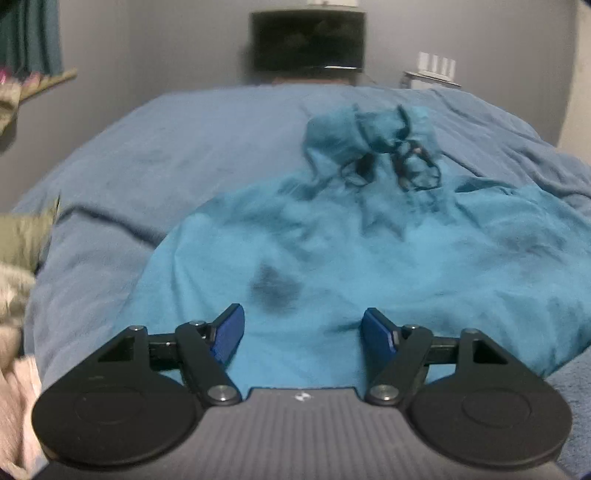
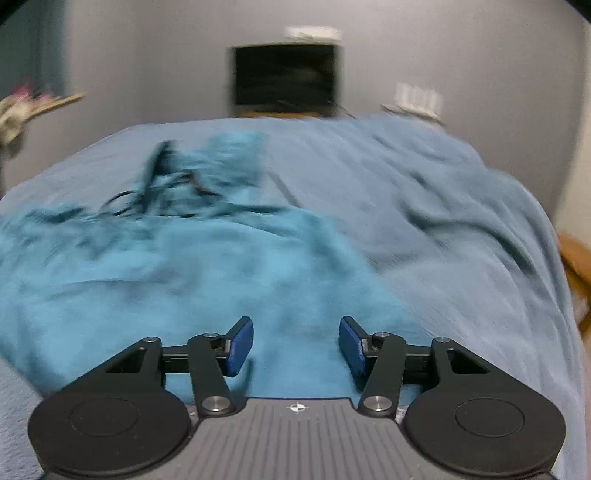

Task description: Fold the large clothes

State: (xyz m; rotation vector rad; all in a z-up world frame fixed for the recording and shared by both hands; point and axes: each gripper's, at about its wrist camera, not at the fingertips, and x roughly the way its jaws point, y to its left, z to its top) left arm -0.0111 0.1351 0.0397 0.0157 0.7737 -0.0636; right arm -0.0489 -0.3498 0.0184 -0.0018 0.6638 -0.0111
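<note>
A large teal garment lies spread and rumpled on the blue bed cover, with a bunched end and dark cords toward the far side. My left gripper hovers over the garment's near edge, its blue pads wide apart with nothing between them. In the right wrist view the same garment fills the left half of the blurred picture. My right gripper is open above the garment's near right part, its pads not pressing any cloth.
A dark screen stands against the grey wall beyond the bed. Olive and pale fabric lies off the bed's left side. Teal curtains hang at the upper left. A wooden piece shows past the bed's right edge.
</note>
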